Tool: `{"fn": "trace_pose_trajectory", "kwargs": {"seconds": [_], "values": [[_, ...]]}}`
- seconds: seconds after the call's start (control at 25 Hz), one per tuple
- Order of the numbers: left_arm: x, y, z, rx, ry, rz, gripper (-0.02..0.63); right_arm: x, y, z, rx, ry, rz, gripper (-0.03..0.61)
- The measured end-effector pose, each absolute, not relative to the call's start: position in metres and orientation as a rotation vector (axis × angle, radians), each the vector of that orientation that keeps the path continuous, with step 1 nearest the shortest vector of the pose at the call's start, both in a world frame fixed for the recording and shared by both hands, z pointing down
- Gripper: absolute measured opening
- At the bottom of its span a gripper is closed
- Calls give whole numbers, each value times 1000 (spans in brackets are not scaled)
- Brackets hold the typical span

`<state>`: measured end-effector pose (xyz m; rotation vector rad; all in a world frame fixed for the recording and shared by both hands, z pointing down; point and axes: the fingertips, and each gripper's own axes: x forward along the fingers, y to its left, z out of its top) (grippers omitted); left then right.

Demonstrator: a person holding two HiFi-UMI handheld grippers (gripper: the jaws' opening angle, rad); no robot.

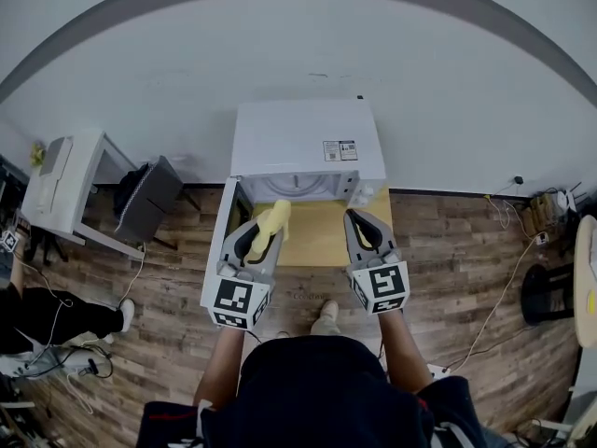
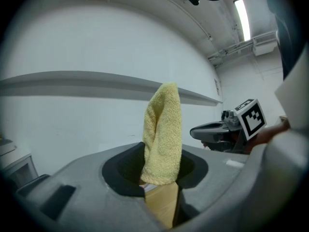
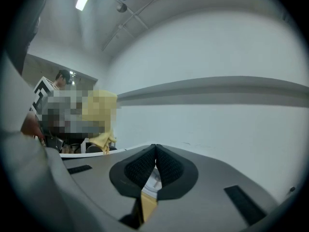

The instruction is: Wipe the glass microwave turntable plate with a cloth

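In the head view a white microwave [image 1: 306, 143] stands on a small wooden table [image 1: 322, 241], its door [image 1: 227, 220] swung open to the left. My left gripper [image 1: 264, 222] is shut on a yellow cloth [image 1: 272, 220] just in front of the open cavity. In the left gripper view the cloth [image 2: 163, 134] stands upright between the jaws of the left gripper [image 2: 161, 170]. My right gripper [image 1: 359, 217] hovers beside it over the table, shut and empty [image 3: 155, 151]. The glass plate inside the cavity cannot be made out.
A white cabinet [image 1: 61, 180] and a dark box [image 1: 147, 199] stand left of the table. Cables trail over the wood floor on both sides, and a black bag [image 1: 541, 292] lies at the right. A white wall runs behind the microwave.
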<state>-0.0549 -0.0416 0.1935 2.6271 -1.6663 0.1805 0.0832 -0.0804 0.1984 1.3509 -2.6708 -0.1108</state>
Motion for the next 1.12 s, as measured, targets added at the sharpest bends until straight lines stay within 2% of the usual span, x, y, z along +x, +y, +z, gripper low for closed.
{"fn": "trace_pose_trajectory", "kwargs": {"seconds": [0.64,1.12], "values": [[-25,-87,219,2474,-1794,259,129,112,-144,225,1185,-2736,-30,11],[-39,-98,238,2520,-1695,305,129,83,-153,233,1186,-2689,-32,11]]}}
